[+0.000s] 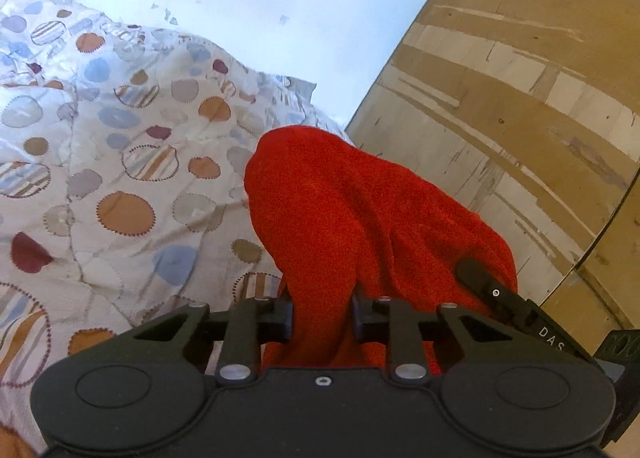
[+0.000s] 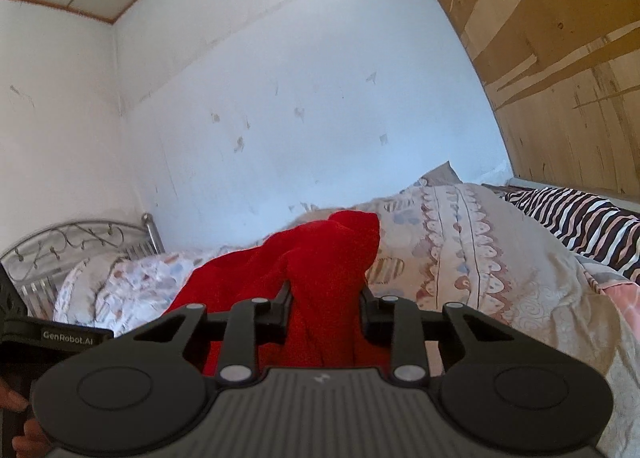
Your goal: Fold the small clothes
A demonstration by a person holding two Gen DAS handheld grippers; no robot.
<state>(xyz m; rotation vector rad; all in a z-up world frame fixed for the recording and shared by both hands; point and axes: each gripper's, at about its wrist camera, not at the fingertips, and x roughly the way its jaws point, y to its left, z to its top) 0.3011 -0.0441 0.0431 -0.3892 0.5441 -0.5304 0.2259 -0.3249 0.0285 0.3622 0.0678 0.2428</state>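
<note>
- Left gripper (image 1: 322,316) is clamped on the red garment (image 1: 360,218), the fleecy cloth bunched thick between its jaws and draped forward over them.
- Right gripper (image 2: 324,314) has a bite of the same red garment (image 2: 320,258) too, jaws pressed into a fold that rises in a peak ahead.
- The garment hangs lifted between both grippers, above the spotted quilt (image 1: 120,138) on the bed.
- Behind it: a pale wall (image 2: 280,98), a wooden panel (image 2: 560,38), a striped blanket (image 2: 580,218) and a metal bedframe (image 2: 80,242).
</note>
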